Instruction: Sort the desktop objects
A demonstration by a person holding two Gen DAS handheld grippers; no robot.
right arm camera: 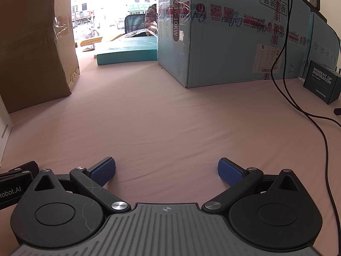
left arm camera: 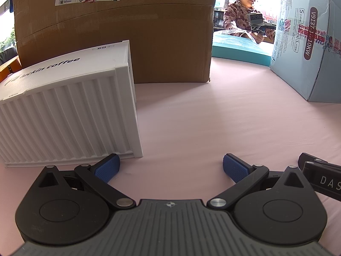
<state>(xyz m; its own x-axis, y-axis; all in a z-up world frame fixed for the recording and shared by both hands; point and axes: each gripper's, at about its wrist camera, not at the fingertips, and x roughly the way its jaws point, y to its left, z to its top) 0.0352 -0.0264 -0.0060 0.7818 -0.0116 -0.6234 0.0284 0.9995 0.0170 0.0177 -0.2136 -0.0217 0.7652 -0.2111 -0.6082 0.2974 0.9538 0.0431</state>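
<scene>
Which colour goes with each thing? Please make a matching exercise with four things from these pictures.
Things:
1. ribbed container box
2. big carton
3. cable
4. flat board

Colours:
A. black
B. teal
C. white
D. brown

Pairs: 1-C, 2-D, 3-A, 4-B

Bare pink tabletop (right arm camera: 162, 115) lies open between the cardboard box (right arm camera: 32, 49), white container (left arm camera: 68, 111) and blue carton (right arm camera: 234, 38).

brown carton (left arm camera: 127, 32), blue carton (right arm camera: 234, 32), black cable (right arm camera: 283, 42)
</scene>
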